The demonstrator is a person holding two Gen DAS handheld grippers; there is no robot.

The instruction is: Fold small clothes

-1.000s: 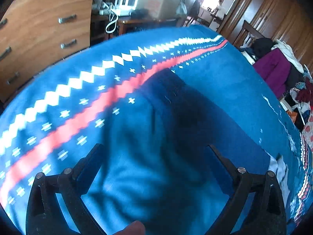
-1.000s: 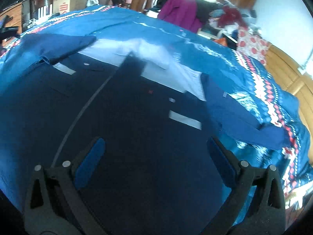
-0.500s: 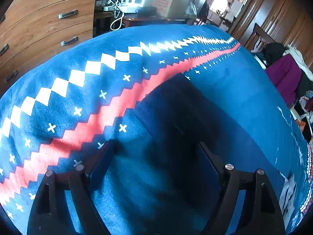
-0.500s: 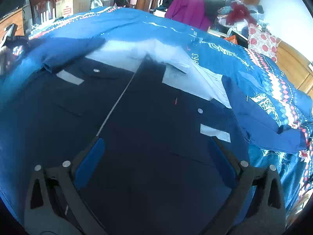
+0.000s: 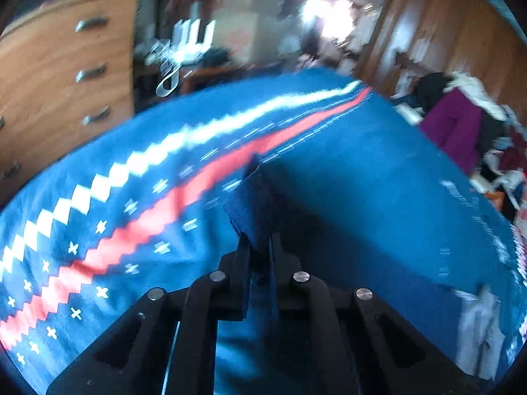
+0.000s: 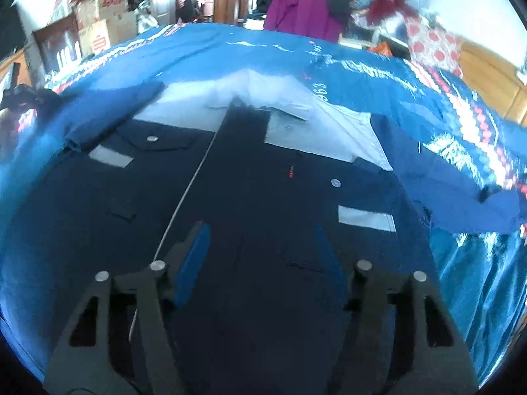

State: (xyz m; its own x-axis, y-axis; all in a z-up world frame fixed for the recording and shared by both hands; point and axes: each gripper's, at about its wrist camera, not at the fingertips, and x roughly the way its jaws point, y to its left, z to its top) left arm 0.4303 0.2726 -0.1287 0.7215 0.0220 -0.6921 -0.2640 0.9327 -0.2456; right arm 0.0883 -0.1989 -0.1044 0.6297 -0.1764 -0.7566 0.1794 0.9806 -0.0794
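Note:
A dark navy shirt point(image 6: 263, 197) with a light yoke, grey reflective strips and blue sleeves lies front up on a blue patterned bedspread point(image 6: 362, 62). My left gripper point(image 5: 258, 247) is shut on the cuff of the shirt's left blue sleeve point(image 5: 250, 204) and holds it lifted off the bedspread point(image 5: 98, 214). My right gripper point(image 6: 262, 247) is open and empty, low over the shirt's lower front. The right sleeve point(image 6: 461, 194) lies spread out to the side.
A wooden chest of drawers point(image 5: 66, 75) stands beyond the bed's left edge. A chair piled with purple and dark clothes point(image 6: 303, 10) and cardboard boxes point(image 6: 102, 23) stand past the far edge. A wooden headboard point(image 6: 490, 79) is at the right.
My left gripper has closed on the sleeve cuff and lifted it. My right gripper has narrowed a little and pulled back, so more of the shirt shows.

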